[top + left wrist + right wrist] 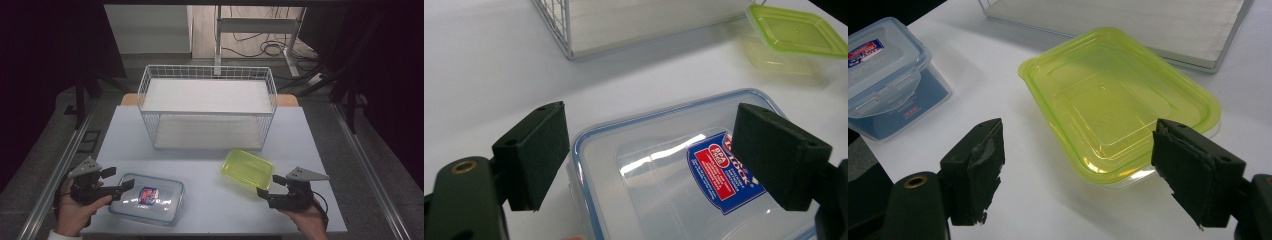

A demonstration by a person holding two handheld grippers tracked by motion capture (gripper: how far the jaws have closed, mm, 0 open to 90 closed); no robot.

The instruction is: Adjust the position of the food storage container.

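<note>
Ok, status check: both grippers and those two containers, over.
Left gripper open, over clear blue-rimmed container. Right gripper open, short of green-lidded container. Neither gripped. Wire shelf rack behind, path clear.

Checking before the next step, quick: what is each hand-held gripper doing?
Left hand-held gripper: open, over the clear container, holding nothing.
Right hand-held gripper: open, before the green-lidded container, holding nothing.

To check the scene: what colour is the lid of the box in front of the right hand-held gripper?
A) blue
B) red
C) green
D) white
C: the box ahead of the right hand-held gripper has a yellow-green lid.
</note>
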